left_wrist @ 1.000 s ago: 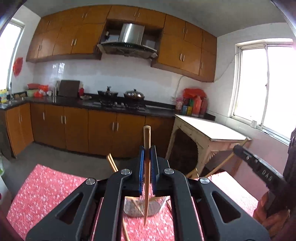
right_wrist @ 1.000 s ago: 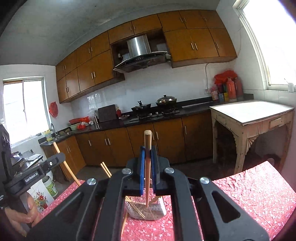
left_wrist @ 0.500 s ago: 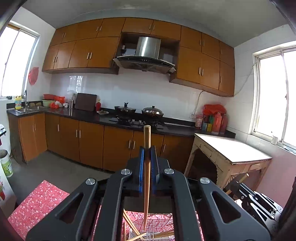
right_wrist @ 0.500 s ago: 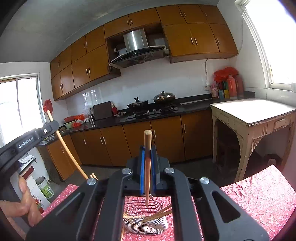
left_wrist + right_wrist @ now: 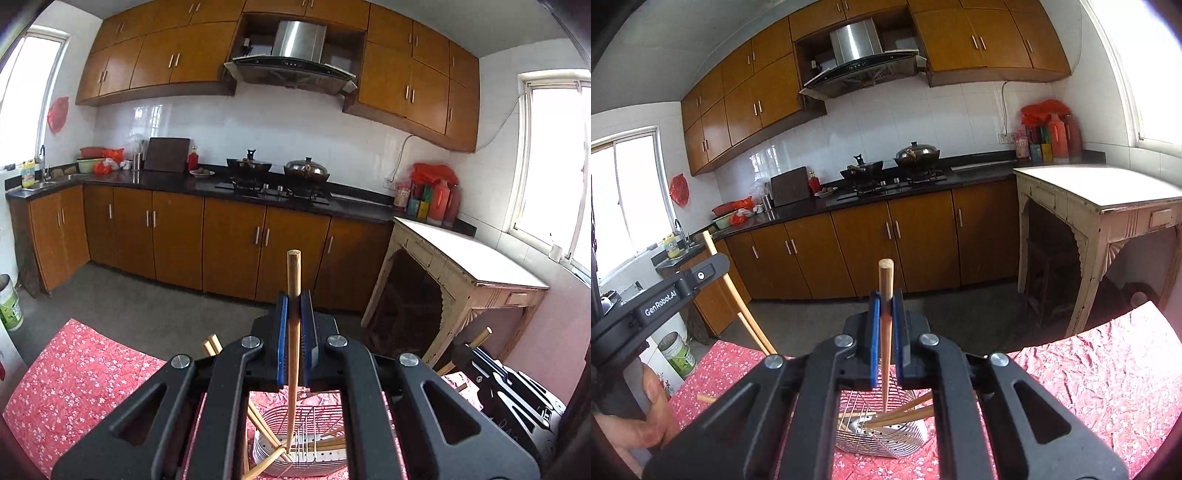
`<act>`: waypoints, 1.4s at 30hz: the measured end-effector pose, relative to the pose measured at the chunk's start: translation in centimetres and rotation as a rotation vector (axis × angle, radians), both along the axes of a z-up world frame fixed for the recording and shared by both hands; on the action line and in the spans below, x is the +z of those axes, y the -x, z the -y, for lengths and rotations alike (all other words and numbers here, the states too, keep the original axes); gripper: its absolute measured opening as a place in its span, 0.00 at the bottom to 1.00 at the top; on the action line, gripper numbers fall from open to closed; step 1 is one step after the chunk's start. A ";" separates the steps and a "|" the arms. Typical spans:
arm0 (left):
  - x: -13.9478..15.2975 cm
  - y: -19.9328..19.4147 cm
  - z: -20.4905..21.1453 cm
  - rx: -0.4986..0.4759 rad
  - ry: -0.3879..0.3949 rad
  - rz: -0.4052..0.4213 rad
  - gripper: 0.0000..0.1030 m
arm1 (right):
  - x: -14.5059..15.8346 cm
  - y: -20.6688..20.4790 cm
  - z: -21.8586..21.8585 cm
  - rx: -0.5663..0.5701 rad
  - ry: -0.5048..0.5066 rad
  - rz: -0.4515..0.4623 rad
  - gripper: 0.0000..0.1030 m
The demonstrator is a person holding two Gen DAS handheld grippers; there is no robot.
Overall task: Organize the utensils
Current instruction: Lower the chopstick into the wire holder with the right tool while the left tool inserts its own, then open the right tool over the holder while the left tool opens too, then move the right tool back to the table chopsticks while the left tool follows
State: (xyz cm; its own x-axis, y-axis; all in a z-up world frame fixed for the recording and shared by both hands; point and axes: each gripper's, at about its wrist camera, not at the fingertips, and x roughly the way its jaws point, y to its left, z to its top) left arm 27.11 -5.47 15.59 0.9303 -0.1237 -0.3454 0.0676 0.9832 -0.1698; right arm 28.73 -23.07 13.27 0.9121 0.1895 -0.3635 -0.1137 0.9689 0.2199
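Left gripper point(image 5: 293, 314): blue pads clamped tight on a wooden chopstick point(image 5: 293, 332), held near upright, blunt end above the jaws, thin tip hanging down below them over the wire utensil basket point(image 5: 325, 454). The basket sits directly below and ahead of the claw on the red floral tablecloth point(image 5: 74, 376); several loose chopsticks point(image 5: 266, 432) lean inside it, crossing.

Right gripper point(image 5: 885, 314): likewise closed on a second chopstick point(image 5: 885, 332), tip pointing down into the same basket point(image 5: 897, 439), just under the jaws. More chopsticks point(image 5: 908, 411) rest slanted in it.

From the right wrist view, the left gripper shows off to the left side, a hand point(image 5: 639, 417) wrapped round its grip.
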 end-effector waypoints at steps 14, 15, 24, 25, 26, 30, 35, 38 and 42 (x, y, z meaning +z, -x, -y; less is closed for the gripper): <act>-0.3 -0.5 0.2 -0.002 -0.027 -0.047 0.07 | -1.2 -0.6 0.3 -0.017 -0.003 -0.034 0.09; -0.3 -0.5 0.1 -0.001 -0.029 -0.053 0.07 | -1.2 -0.5 0.4 -0.027 0.000 -0.030 0.10; 0.6 1.0 -0.8 0.037 -0.033 -0.053 0.42 | -0.7 1.3 1.7 -0.077 -0.002 -0.008 0.38; 0.8 1.3 -0.9 0.038 -0.033 -0.050 0.44 | -0.6 1.6 1.9 -0.084 -0.005 -0.005 0.39; 1.0 1.4 -1.0 0.038 -0.033 -0.049 0.46 | -0.5 2.0 2.2 -0.092 -0.008 -0.002 0.40; 1.9 3.0 -1.7 0.042 -0.033 -0.031 0.49 | -0.2 3.4 3.3 -0.127 -0.005 0.006 0.41; 2.4 5.9 -3.5 0.060 -0.061 -0.012 0.58 | -1.1 5.7 6.0 -0.191 0.015 -0.011 0.43; 1.6 7.8 -5.5 0.072 -0.065 -0.031 0.62 | -3.0 7.2 8.0 -0.220 0.038 -0.050 0.43; -1.3 9.9 -8.2 0.084 -0.083 -0.088 0.66 | -6.8 8.7 9.9 -0.237 0.088 -0.128 0.43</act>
